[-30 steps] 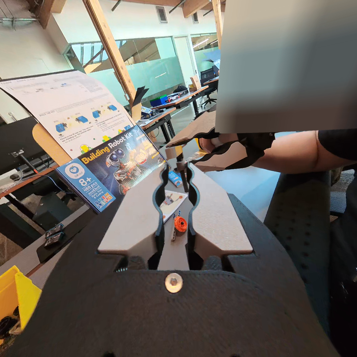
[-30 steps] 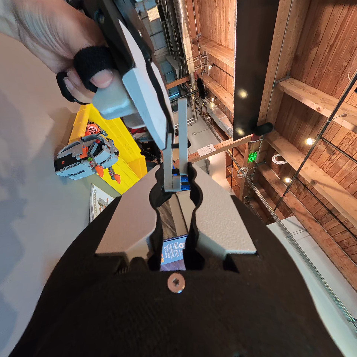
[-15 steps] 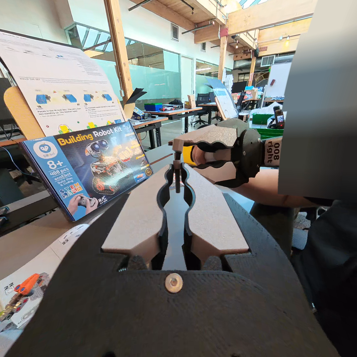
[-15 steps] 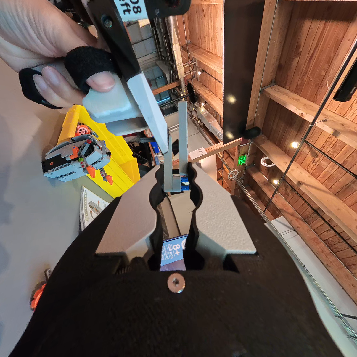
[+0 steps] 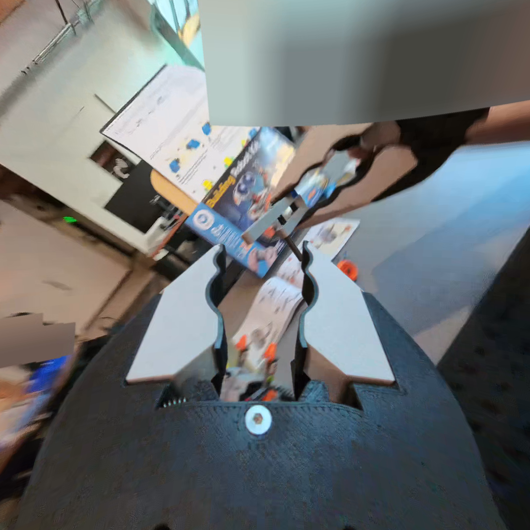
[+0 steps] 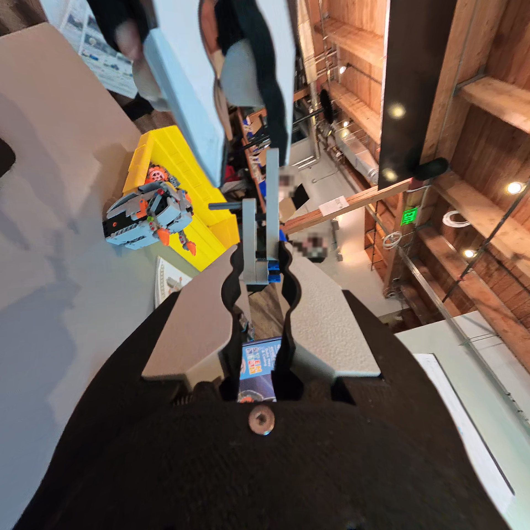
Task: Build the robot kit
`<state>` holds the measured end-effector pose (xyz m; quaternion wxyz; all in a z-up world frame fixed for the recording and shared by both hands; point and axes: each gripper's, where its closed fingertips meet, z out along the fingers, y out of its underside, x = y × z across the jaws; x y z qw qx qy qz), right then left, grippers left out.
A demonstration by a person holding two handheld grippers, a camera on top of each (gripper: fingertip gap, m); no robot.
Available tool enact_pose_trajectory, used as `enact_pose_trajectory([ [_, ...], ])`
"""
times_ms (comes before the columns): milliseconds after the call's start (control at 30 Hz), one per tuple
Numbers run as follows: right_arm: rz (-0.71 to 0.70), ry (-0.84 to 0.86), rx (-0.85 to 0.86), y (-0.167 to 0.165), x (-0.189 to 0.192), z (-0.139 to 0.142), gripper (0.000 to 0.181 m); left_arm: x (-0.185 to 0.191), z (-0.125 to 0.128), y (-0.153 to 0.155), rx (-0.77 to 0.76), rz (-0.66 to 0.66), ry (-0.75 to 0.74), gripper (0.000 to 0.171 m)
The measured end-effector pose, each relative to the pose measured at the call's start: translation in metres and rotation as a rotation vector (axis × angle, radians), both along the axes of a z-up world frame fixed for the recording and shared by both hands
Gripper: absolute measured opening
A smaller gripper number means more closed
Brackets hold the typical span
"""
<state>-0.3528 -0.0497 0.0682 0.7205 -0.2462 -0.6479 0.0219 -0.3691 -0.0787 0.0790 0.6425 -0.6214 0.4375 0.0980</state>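
Grey toy-brick frame (image 6: 259, 243) sits pinched in our right gripper (image 6: 259, 268); our left gripper (image 5: 261, 258) gapes empty beside its black axle (image 5: 294, 249).

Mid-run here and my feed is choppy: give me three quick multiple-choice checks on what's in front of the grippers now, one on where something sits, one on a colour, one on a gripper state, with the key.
1. Where does the built grey and orange model sit?
A. On the tabletop beside the yellow bin
B. Inside the yellow bin
C. Between the left gripper's fingers

2. What colour are the small pieces at the base of the grey beam assembly?
A. Red
B. Blue
C. Green

3. How is the left gripper?
A. Shut on the assembly
B. Shut on nothing
C. Open, holding nothing

Key: 1 A, the model rests on the grey surface against the bin's outer wall. 2 B, blue pieces show beside the right gripper fingertip. 3 C, a wide gap shows between its fingers, with the assembly beyond the tips.
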Motion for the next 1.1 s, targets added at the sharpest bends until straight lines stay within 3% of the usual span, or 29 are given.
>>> enact_pose_trajectory([
  [67,-0.015,-0.041,-0.011,0.002,-0.003,-0.006,0.023,0.009,-0.011,0.006,0.02,0.053,0.241,0.059],
  [133,-0.032,-0.078,-0.013,0.003,-0.006,-0.012,0.023,0.013,-0.023,0.016,0.068,0.096,0.456,0.055],
  [233,-0.064,-0.125,0.005,0.004,-0.007,-0.018,0.023,0.006,-0.035,0.032,0.078,0.154,0.649,0.047],
  [467,-0.096,-0.204,0.015,0.007,-0.007,-0.028,0.023,0.013,-0.042,0.032,0.042,0.13,0.708,0.023],
  [833,-0.11,-0.217,-0.074,0.013,-0.009,-0.035,0.023,0.008,-0.048,0.037,-0.033,0.185,0.731,0.023],
  [1100,-0.096,-0.206,-0.002,0.013,-0.011,-0.036,0.023,0.005,-0.051,0.039,-0.048,0.184,0.741,0.022],
])
